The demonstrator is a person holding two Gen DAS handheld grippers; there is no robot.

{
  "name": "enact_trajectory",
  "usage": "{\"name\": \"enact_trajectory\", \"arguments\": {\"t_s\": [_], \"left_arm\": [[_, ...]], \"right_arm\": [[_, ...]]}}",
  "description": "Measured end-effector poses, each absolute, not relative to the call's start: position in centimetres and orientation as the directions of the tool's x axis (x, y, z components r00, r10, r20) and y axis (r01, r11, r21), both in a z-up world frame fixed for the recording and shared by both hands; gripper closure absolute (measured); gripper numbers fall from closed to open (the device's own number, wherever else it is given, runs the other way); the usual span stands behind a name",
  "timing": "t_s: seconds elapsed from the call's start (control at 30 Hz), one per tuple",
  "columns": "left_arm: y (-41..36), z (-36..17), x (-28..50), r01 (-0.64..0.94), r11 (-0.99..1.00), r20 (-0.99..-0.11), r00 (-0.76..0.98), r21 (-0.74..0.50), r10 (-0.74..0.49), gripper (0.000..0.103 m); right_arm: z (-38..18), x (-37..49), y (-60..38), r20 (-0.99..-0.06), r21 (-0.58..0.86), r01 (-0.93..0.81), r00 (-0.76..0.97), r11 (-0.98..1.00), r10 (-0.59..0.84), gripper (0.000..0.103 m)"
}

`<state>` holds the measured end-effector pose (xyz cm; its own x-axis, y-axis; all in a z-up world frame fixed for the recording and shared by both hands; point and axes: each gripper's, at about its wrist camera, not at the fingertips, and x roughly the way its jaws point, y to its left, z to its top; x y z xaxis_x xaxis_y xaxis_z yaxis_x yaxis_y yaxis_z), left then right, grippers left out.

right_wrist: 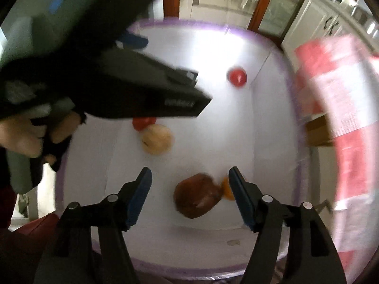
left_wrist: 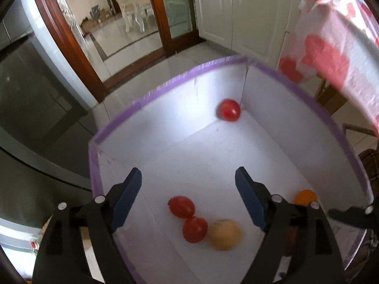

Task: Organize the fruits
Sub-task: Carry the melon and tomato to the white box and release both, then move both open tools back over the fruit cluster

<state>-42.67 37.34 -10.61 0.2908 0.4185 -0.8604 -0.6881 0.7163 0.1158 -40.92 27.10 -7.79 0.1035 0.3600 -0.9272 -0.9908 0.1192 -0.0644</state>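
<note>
We hover over the white box and both sets of fingers are released, nothing gripped. Ahead of our left gripper lie two tomatoes, touching, with a pale fruit beside them; a third tomato sits in the far corner. Between our right gripper fingers rests a brown fruit, an orange touching it. Everything looks boxed, sorting possibly left. The left gripper's body crowds our right view; a red-patterned cloth hangs nearby.

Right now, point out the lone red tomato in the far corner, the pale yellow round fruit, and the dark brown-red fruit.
Lone red tomato (left_wrist: pixel 229 109), left wrist view, centre of its skin.
Pale yellow round fruit (left_wrist: pixel 225 234), left wrist view, middle of its top.
Dark brown-red fruit (right_wrist: pixel 196 196), right wrist view, centre of its body.
</note>
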Motion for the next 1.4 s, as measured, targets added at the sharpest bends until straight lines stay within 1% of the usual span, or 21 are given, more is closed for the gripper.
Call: {"name": "enact_trajectory", "arguments": {"t_s": [0.1, 0.13, 0.2, 0.27, 0.3, 0.33, 0.37, 0.43, 0.53, 0.6, 0.67, 0.73, 0.83, 0.97, 1.0, 1.07, 1.1, 1.13, 1.23, 1.3, 1.4], "left_arm": [[37.2, -7.6, -42.2, -0.711, 0.693, -0.814, 0.332, 0.116, 0.477, 0.019], [36.9, -5.8, -41.8, -0.719, 0.686, -0.784, 0.362, 0.109, 0.504, 0.016], [36.0, -2.9, -40.5, -0.714, 0.694, -0.738, 0.419, 0.092, 0.528, 0.011], [34.4, 0.7, -37.9, -0.679, 0.73, -0.684, 0.499, 0.073, 0.532, 0.006], [33.0, 2.7, -36.0, -0.65, 0.757, -0.654, 0.545, 0.067, 0.526, 0.005], [31.7, 4.2, -34.2, -0.618, 0.784, -0.634, 0.583, 0.059, 0.508, 0.002], [30.6, 5.1, -32.7, -0.588, 0.807, -0.622, 0.614, 0.048, 0.485, 0.002], [27.2, 6.8, -27.9, -0.486, 0.874, -0.603, 0.695, 0.007, 0.391, 0.002], [21.5, 7.5, -19.7, -0.313, 0.948, -0.617, 0.757, -0.053, 0.216, 0.002], [18.5, 7.1, -15.8, -0.253, 0.965, -0.629, 0.763, -0.073, 0.152, 0.002], [15.5, 5.8, -10.9, -0.203, 0.975, -0.665, 0.741, -0.091, 0.092, 0.002], [12.8, 4.5, -7.1, -0.163, 0.979, -0.702, 0.711, -0.119, 0.033, 0.002], [9.9, 3.6, -3.3, -0.128, 0.985, -0.722, 0.692, -0.114, 0.007, 0.002], [7.8, 3.4, 0.2, -0.091, 0.99, -0.726, 0.687, -0.108, -0.016, 0.002], [7.2, 3.3, 1.4, -0.082, 0.99, -0.729, 0.684, -0.113, -0.027, 0.002], [6.8, 3.4, 2.8, -0.069, 0.99, -0.734, 0.678, -0.124, -0.045, 0.002], [6.4, 3.4, 3.8, -0.062, 0.989, -0.733, 0.677, -0.138, -0.06, 0.002], [6.2, 3.5, 4.4, -0.057, 0.987, -0.732, 0.677, -0.151, -0.073, 0.002], [5.7, 2.8, 5.7, -0.047, 0.977, -0.728, 0.675, -0.209, -0.123, 0.002], [5.4, 2.4, 5.9, -0.037, 0.977, -0.743, 0.656, -0.211, -0.136, 0.002], [5.3, 2.8, 5.2, 0.012, 0.975, -0.708, 0.685, -0.223, -0.17, 0.002]], "right_arm": [[-3.3, -40.2, 25.5, -0.873, -0.063, -0.987, 0.127, 0.15, 0.471, 0.036], [-0.9, -39.4, 24.4, -0.836, -0.068, -0.982, 0.154, 0.179, 0.526, 0.034], [1.9, -37.6, 22.6, -0.784, -0.079, -0.97, 0.204, 0.231, 0.587, 0.028], [5.4, -34.4, 19.4, -0.705, -0.103, -0.938, 0.304, 0.332, 0.641, 0.023], [7.0, -32.5, 17.5, -0.664, -0.112, -0.912, 0.365, 0.395, 0.652, 0.021], [8.0, -30.7, 15.8, -0.637, -0.116, -0.889, 0.409, 0.443, 0.653, 0.016], [9.3, -28.0, 13.4, -0.598, -0.119, -0.843, 0.482, 0.524, 0.64, 0.016], [10.2, -23.0, 9.5, -0.57, -0.097, -0.753, 0.578, 0.65, 0.584, 0.016], [10.3, -13.9, 2.6, -0.579, -0.023, -0.557, 0.684, 0.83, 0.443, 0.016], [9.2, -8.1, -2.2, -0.595, 0.019, -0.404, 0.73, 0.915, 0.335, 0.016], [8.0, -2.5, -7.9, -0.619, 0.062, -0.244, 0.752, 0.968, 0.229, 0.016], [5.9, 1.4, -11.7, -0.647, 0.063, -0.145, 0.747, 0.987, 0.151, 0.017], [3.7, 5.8, -15.9, -0.711, 0.051, -0.041, 0.7, 0.998, 0.066, 0.024], [2.1, 10.8, -17.7, -0.76, 0.01, -0.024, 0.65, 1.0, 0.023, 0.03], [1.8, 11.7, -17.8, -0.767, 0.007, -0.029, 0.641, 1.0, 0.024, 0.031], [1.0, 13.5, -18.0, -0.786, 0.009, -0.047, 0.617, 0.999, 0.036, 0.037], [0.9, 13.9, -18.0, -0.791, 0.02, -0.051, 0.61, 0.999, 0.047, 0.038], [0.7, 14.5, -18.3, -0.797, 0.051, -0.052, 0.6, 0.997, 0.072, 0.042], [0.5, 15.9, -18.7, -0.794, 0.088, -0.056, 0.599, 0.995, 0.104, 0.043], [0.4, 16.5, -18.6, -0.791, 0.102, -0.074, 0.599, 0.992, 0.126, 0.043], [0.5, 17.7, -18.4, -0.783, 0.142, -0.085, 0.6, 0.986, 0.165, 0.043]]}}
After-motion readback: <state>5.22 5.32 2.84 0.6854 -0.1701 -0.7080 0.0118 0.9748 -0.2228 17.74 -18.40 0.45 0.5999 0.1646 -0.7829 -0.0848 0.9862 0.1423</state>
